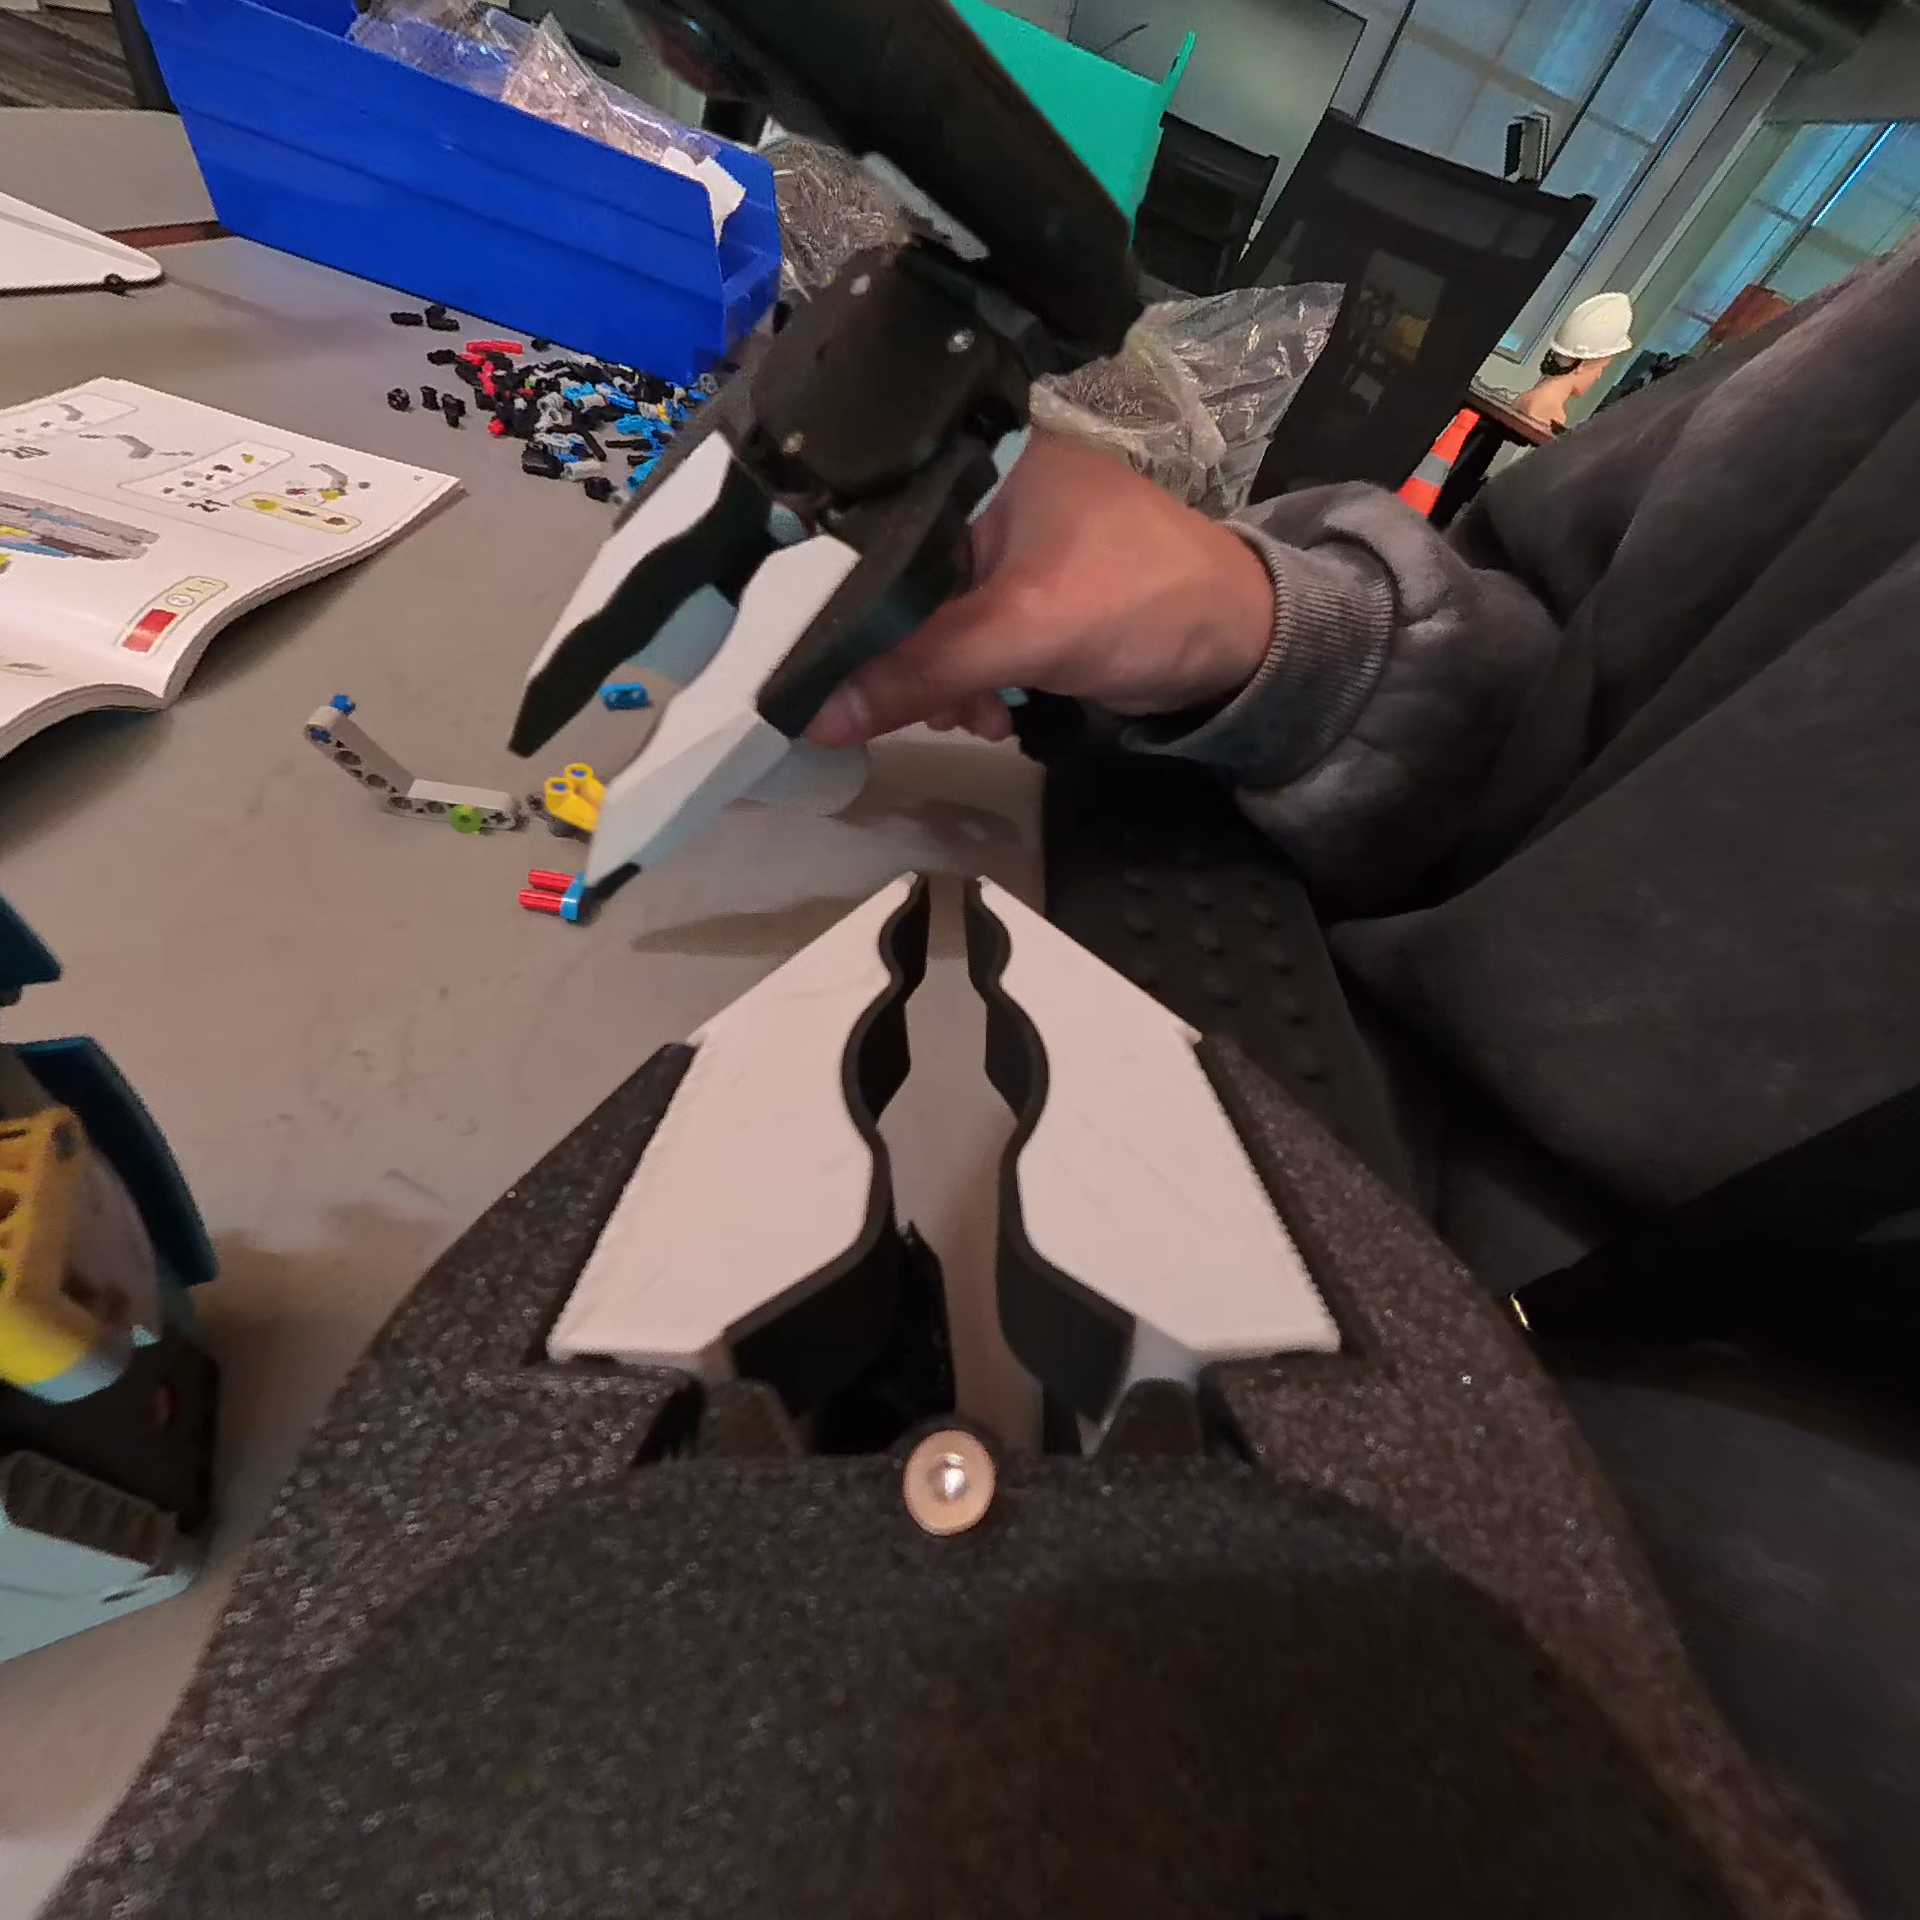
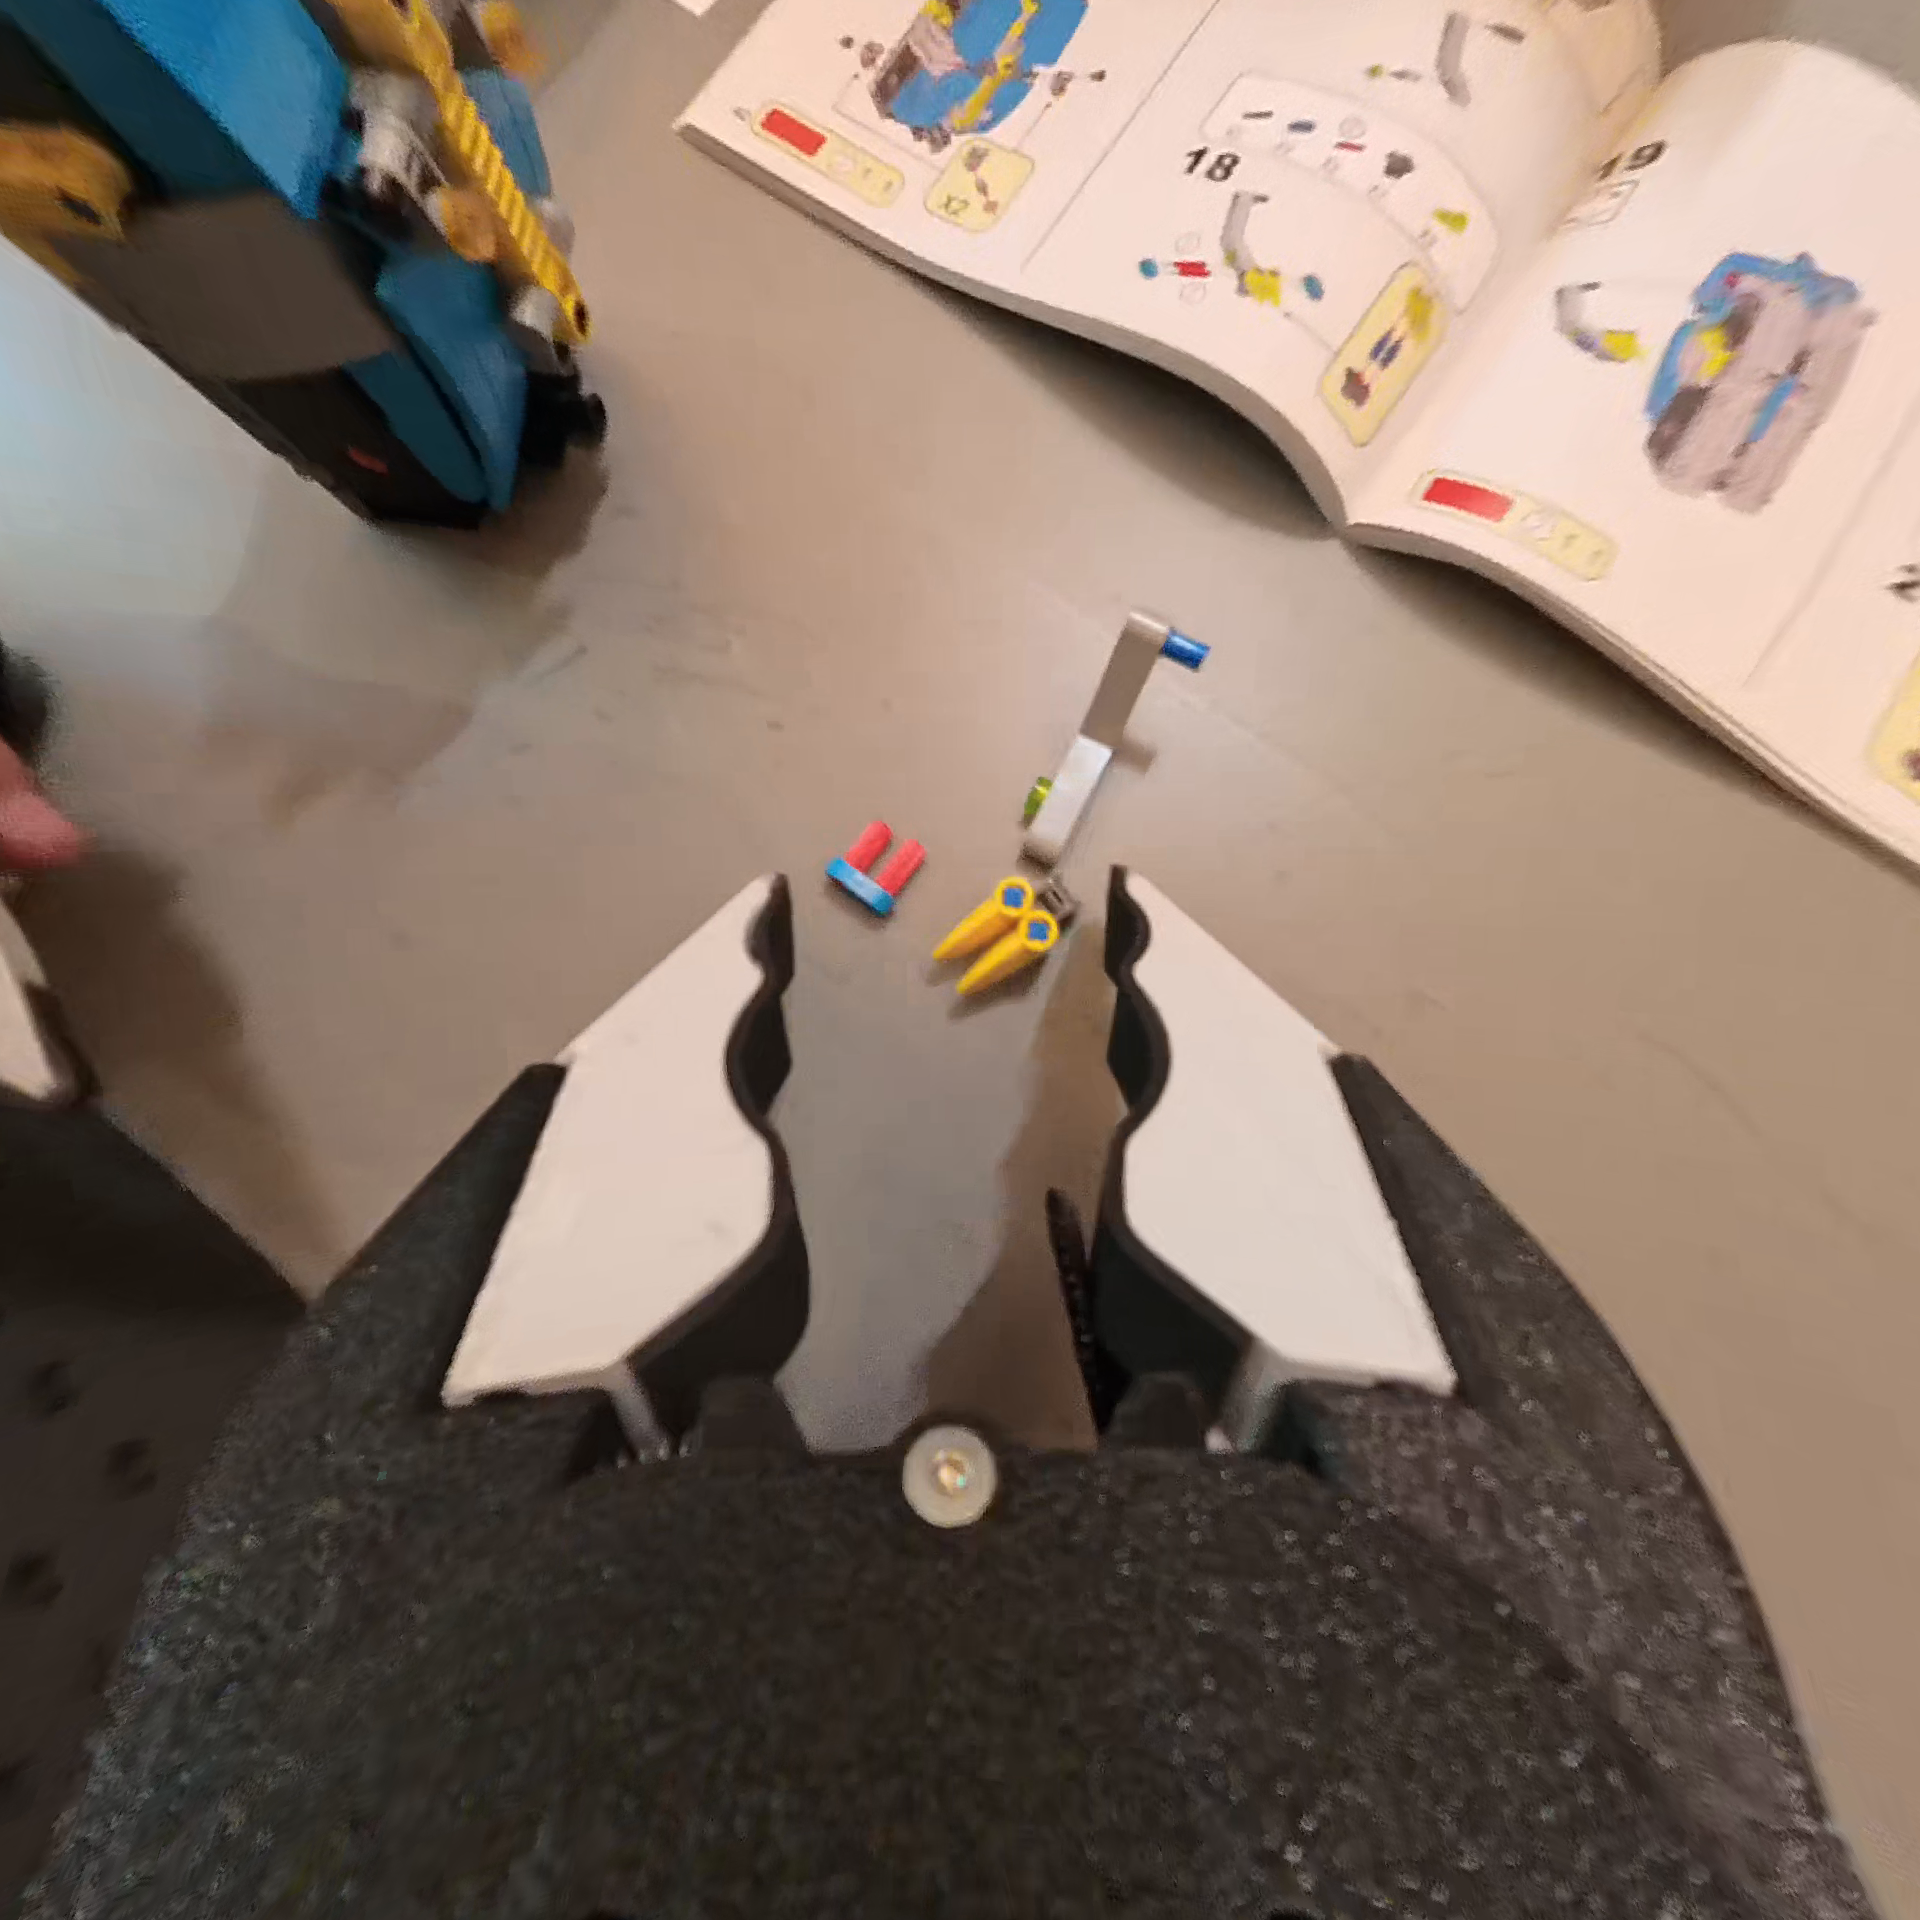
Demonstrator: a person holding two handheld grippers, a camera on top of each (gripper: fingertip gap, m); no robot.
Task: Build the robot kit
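Observation:
My right gripper (image 2: 945, 883) is open and empty, low over the grey table (image 2: 1351, 1039). A yellow two-tube piece (image 2: 1003, 930) lies between its fingertips, nearer the right one. A red pin pair with a blue end (image 2: 878, 868) lies just beyond the left fingertip. A bent grey beam (image 2: 1091, 748) with a blue pin lies farther ahead. In the left wrist view a hand (image 1: 1091, 613) holds the right gripper (image 1: 566, 810) over these same parts (image 1: 556, 894). My left gripper (image 1: 948, 883) is shut with only a thin gap, empty, above the table edge.
An open instruction booklet (image 2: 1351, 260) lies beyond the parts. A blue and yellow brick model (image 2: 312, 208) stands at the left. A blue bin (image 1: 468, 197) with plastic bags, a pile of small parts (image 1: 561, 405) and a person's dark sleeve (image 1: 1558, 727) also show.

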